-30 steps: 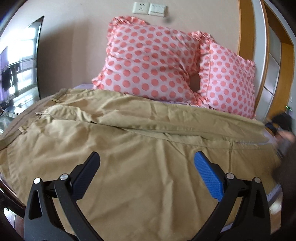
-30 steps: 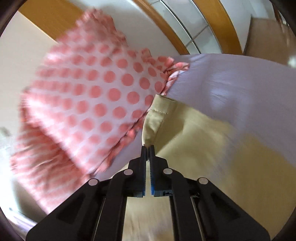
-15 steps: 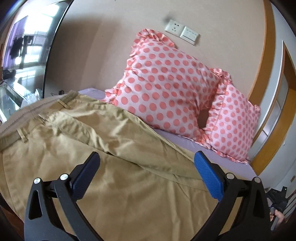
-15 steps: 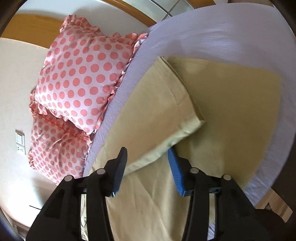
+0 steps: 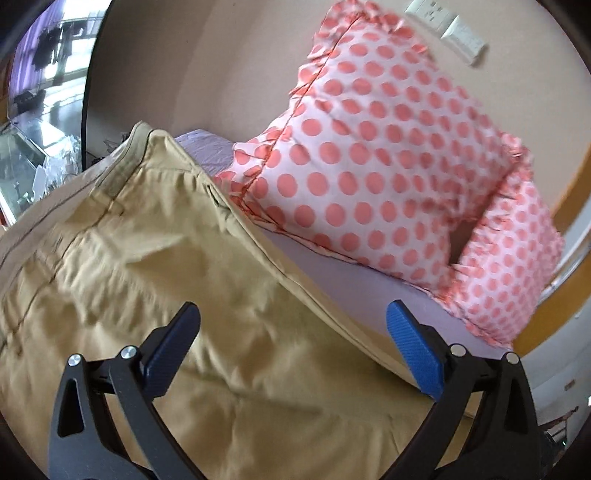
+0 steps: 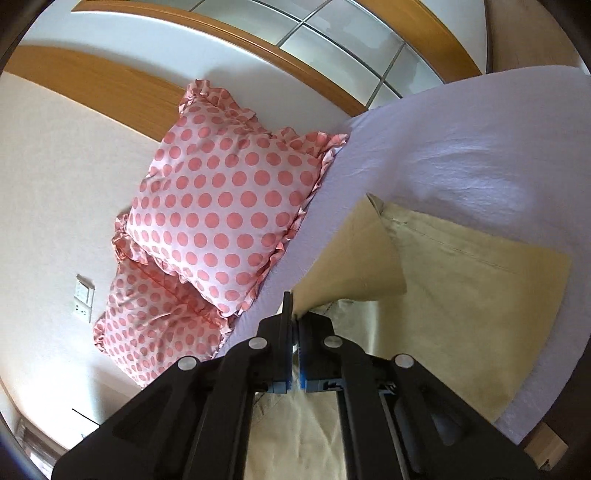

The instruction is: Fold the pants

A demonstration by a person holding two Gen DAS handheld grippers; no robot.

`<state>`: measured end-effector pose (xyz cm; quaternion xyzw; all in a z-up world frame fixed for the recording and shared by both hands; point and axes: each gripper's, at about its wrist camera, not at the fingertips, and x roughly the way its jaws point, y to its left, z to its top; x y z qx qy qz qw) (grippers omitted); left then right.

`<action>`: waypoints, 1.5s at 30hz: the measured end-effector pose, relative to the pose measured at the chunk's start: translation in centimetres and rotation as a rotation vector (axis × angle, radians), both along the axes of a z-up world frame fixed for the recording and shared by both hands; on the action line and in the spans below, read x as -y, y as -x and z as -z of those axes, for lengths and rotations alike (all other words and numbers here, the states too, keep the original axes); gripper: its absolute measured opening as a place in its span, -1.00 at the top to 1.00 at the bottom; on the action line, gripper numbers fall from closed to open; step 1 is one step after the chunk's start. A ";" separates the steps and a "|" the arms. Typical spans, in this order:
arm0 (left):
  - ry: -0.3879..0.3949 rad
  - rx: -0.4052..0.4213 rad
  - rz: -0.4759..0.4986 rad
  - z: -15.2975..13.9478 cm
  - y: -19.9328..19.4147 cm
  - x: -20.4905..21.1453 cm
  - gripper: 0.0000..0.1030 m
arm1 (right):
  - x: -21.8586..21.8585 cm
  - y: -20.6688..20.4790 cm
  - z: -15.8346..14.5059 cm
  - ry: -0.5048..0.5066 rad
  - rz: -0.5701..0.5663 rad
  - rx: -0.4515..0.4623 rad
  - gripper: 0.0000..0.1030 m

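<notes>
Tan khaki pants (image 5: 155,266) lie spread on a bed; the waistband is at the far left of the left wrist view. My left gripper (image 5: 291,339) is open and empty, hovering above the pants near their far edge. In the right wrist view my right gripper (image 6: 293,317) is shut on the edge of the upper pant leg (image 6: 354,258) and lifts it a little; the lower leg (image 6: 461,295) lies flat to the right.
Two pink polka-dot pillows (image 5: 388,155) (image 6: 221,206) lean against the wall at the head of the bed. The lilac sheet (image 6: 461,147) shows around the pants. A wooden-framed wardrobe door (image 6: 332,33) stands beyond. A dark-framed mirror (image 5: 48,74) is at the left.
My right gripper was open half a second ago and has shut on the pant leg edge. My left gripper, still open, has swung toward the pants' far edge and the pillows.
</notes>
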<state>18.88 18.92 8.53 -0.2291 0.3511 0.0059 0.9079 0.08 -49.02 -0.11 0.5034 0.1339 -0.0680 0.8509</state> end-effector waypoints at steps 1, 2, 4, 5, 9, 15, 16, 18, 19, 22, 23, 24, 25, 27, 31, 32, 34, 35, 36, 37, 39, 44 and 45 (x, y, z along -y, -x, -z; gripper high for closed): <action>-0.016 -0.017 -0.013 0.2 -1.0 0.0 -0.93 | 0.1 0.1 0.1 0.000 -0.001 0.003 0.96; -0.027 -0.033 -0.025 0.3 -1.9 -0.1 -0.93 | 0.1 0.1 0.1 0.001 -0.003 0.006 0.96; -0.043 -0.093 -0.059 1.2 -4.5 -0.6 -0.86 | 0.2 0.4 0.3 0.004 -0.007 0.012 0.96; -0.039 -0.126 -0.073 1.8 -5.6 -0.8 -0.80 | 0.1 0.2 0.1 0.005 -0.008 0.013 0.96; 0.053 -0.218 -0.106 4.6 -8.8 -2.7 0.71 | 0.0 0.2 0.1 -0.001 -0.014 0.019 0.96; 0.075 -0.033 -0.062 1.2 1.7 -3.3 0.92 | 0.3 2.0 -1.5 0.025 0.001 0.048 0.96; 0.066 0.006 -0.055 0.5 4.6 -3.4 0.92 | 0.5 2.6 -1.8 0.031 0.010 0.051 0.96; 0.052 0.056 -0.053 0.0 11.0 -3.7 0.90 | 0.9 4.1 -1.8 0.037 0.030 0.046 0.96; 0.049 0.060 -0.057 0.4 13.9 -3.7 0.90 | 1.1 5.0 -1.5 0.039 0.041 0.036 0.96; 0.054 0.021 -0.071 3.2 20.6 -3.7 0.89 | 1.1 6.6 -0.1 0.047 0.068 -0.014 0.96; 0.062 0.001 -0.075 4.2 21.9 -3.5 0.89 | 1.1 6.8 0.5 0.040 0.074 -0.034 0.96; 0.079 -0.025 -0.078 5.5 23.1 -3.5 0.89 | 1.2 6.9 1.0 0.032 0.075 -0.048 0.96; 0.098 -0.041 -0.082 6.2 23.5 -3.4 0.88 | 1.3 7.1 1.8 0.019 0.075 -0.068 0.96; 0.132 -0.044 -0.088 7.7 24.3 -3.6 0.87 | 1.3 7.2 2.5 0.017 0.081 -0.092 0.96; 0.120 -0.009 -0.085 7.7 24.8 -3.0 0.77 | 1.2 8.0 2.6 0.040 0.097 -0.144 0.78; 0.108 0.002 -0.081 7.6 25.1 -2.9 0.75 | 1.3 8.7 2.2 0.059 0.125 -0.155 0.59; 0.101 0.017 -0.075 7.4 25.3 -2.6 0.71 | 1.4 9.9 1.4 0.114 0.193 -0.166 -0.19; 0.100 0.024 -0.073 7.5 25.6 -2.6 0.68 | 1.5 10.6 1.1 0.153 0.232 -0.163 -0.18; 0.103 0.031 -0.071 7.5 25.9 -2.6 0.66 | 1.6 10.6 1.2 0.163 0.239 -0.173 -0.17; 0.109 0.038 -0.070 7.6 26.2 -2.7 0.64 | 1.8 10.6 1.3 0.163 0.236 -0.181 -0.10; 0.121 0.045 -0.074 7.6 26.6 -2.9 0.60 | 2.1 10.1 2.2 0.140 0.219 -0.207 -0.02; 0.143 0.079 -0.138 7.5 28.9 -4.7 0.41 | 1.2 9.6 3.3 0.137 0.197 -0.233 0.10; 0.145 0.093 -0.162 7.4 29.5 -5.4 0.41 | 1.0 9.5 3.4 0.133 0.184 -0.225 0.10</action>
